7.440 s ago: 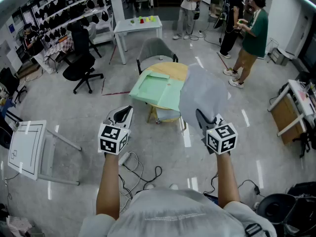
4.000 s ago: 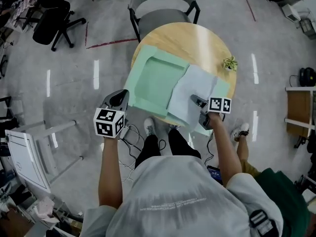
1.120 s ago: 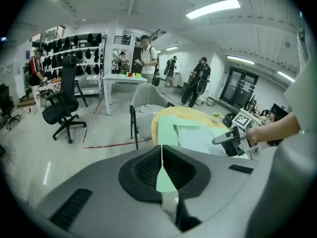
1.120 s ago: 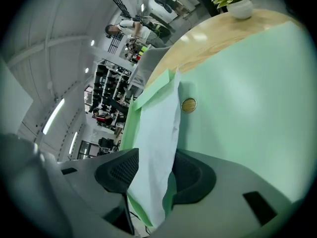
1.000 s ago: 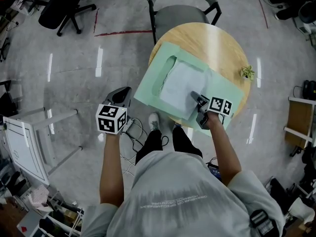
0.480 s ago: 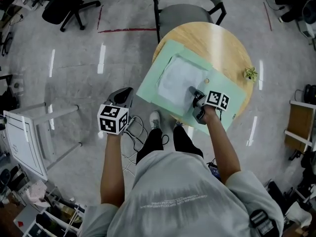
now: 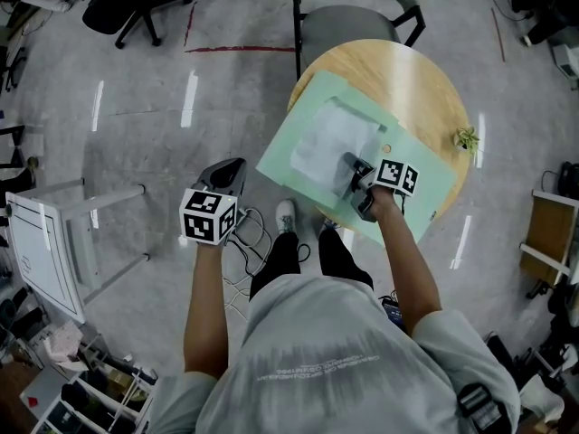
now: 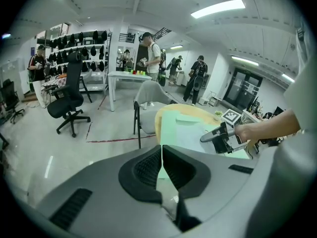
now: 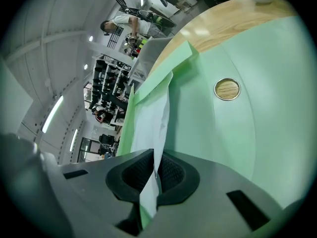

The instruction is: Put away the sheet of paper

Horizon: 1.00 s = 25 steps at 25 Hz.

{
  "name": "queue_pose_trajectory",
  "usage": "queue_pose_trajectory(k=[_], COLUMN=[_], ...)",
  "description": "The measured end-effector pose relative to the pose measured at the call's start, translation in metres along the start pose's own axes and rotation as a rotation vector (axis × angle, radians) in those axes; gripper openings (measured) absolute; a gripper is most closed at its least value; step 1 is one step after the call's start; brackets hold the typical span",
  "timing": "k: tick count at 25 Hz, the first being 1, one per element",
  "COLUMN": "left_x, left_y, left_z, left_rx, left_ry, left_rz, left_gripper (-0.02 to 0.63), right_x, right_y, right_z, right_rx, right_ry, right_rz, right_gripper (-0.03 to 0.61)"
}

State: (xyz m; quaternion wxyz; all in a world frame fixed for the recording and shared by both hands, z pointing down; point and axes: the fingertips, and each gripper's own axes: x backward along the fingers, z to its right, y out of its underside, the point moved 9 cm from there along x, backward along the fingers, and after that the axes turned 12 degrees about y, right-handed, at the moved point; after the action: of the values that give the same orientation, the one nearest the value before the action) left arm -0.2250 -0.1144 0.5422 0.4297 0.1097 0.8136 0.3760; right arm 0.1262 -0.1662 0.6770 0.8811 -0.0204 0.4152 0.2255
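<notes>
Pale paper sheet (image 7: 324, 147) slid deeper into flat green folder (image 7: 416, 183); our right claw (image 7: 353, 168) pinches it, left claw (image 7: 232, 165) clenched empty. Nearly done.

Head view looks steeply down — each gripper view, lower, shares its round table (image 7: 407, 70).

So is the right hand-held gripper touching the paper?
Touching. In the right gripper view, the right hand-held gripper has its jaws shut on the paper, pinching its edge between the pads.
</notes>
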Motion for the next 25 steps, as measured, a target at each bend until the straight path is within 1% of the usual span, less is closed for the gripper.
queue_pose_trajectory(k=[4,5,6,7,8,10,11,12,14,17,20,22,25], left_x=[0.001,0.002,0.002,0.002,0.002,0.001,0.001,0.002,0.006,0.011,0.015,0.022,0.030], left_y=[0.001,0.001,0.001,0.001,0.000,0.000,0.000,-0.001,-0.001,-0.003,-0.006,-0.008,-0.013], left_z=[-0.001,-0.001,0.000,0.000,0.001,0.003,0.004,0.004,0.002,0.002,0.004,0.003,0.001], left_rx=[-0.001,-0.001,-0.001,-0.003,-0.004,-0.007,-0.010,-0.012,-0.017,-0.028,-0.048,-0.065,-0.103], left_ry=[0.006,0.006,0.005,0.005,0.006,0.013,0.018,0.022,0.023,0.027,0.043,0.053,0.078], left_rz=[0.002,0.003,0.004,0.004,0.004,0.004,0.005,0.007,0.012,0.015,0.024,0.035,0.047], left_gripper=[0.025,0.025,0.025,0.025,0.025,0.025,0.025,0.025,0.025,0.025,0.025,0.025,0.025], right_x=[-0.003,-0.004,-0.004,-0.003,-0.001,0.006,0.010,0.014,0.020,0.034,0.055,0.069,0.093], right_y=[-0.003,-0.004,-0.004,-0.004,-0.004,-0.004,-0.004,-0.004,-0.002,0.000,0.004,0.007,0.013], right_z=[-0.009,-0.010,-0.011,-0.011,-0.010,-0.009,-0.010,-0.011,-0.014,-0.015,-0.012,-0.014,-0.023], right_rx=[0.025,0.021,0.010,-0.006,-0.021,-0.038,-0.038,-0.032,-0.011,0.010,0.014,0.009,0.005], right_ry=[-0.001,-0.001,0.000,0.003,0.004,0.006,0.010,0.018,0.041,0.082,0.132,0.163,0.195], right_rz=[-0.004,-0.006,-0.008,-0.008,-0.005,0.013,0.024,0.034,0.045,0.065,0.111,0.155,0.249], right_gripper=[0.044,0.056,0.096,0.157,0.189,0.215,0.244,0.269,0.293,0.319,0.331,0.333,0.333])
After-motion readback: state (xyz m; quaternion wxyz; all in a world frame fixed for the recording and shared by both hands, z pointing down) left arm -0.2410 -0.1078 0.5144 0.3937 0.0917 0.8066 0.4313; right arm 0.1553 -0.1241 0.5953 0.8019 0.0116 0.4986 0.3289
